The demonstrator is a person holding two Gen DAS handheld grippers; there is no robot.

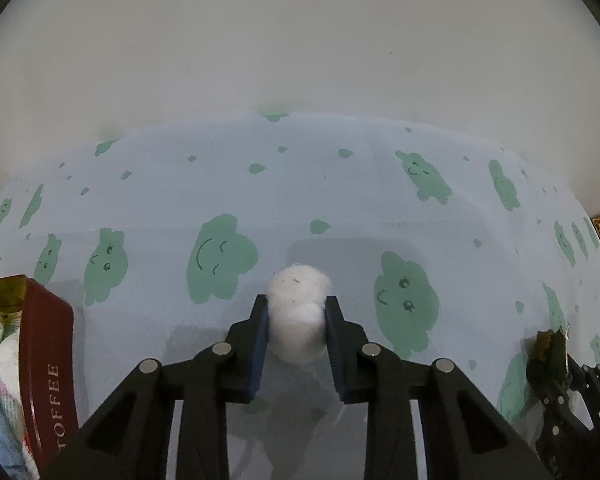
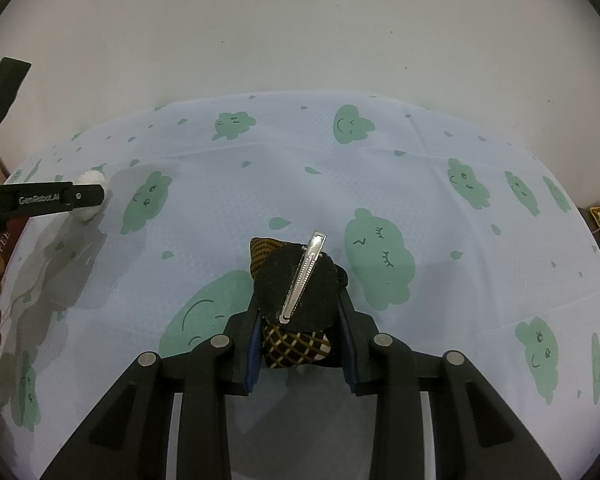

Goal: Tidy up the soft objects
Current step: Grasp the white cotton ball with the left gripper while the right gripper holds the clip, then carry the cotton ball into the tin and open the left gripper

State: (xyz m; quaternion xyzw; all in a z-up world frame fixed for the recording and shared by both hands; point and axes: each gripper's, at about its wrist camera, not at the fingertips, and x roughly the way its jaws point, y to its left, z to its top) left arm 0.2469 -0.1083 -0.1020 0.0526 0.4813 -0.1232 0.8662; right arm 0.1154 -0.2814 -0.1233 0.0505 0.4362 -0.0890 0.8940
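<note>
Already the left gripper [image 1: 296,312] pinches the cotton ball [image 1: 298,304] across its middle, just right of the tin [image 1: 48,364]. It looks feather-light and squashy, so a gentle squeeze should do. Further right of the tin, the right gripper [image 2: 298,312] clamps a fabric hair clip [image 2: 296,288] by its padded sides.

A table under a pale blue cloth [image 2: 300,200] – green smiling clouds printed all over. At its left edge sits a red toffee tin [image 1: 48,360] – folded cloths [image 1: 0,360] inside.
</note>
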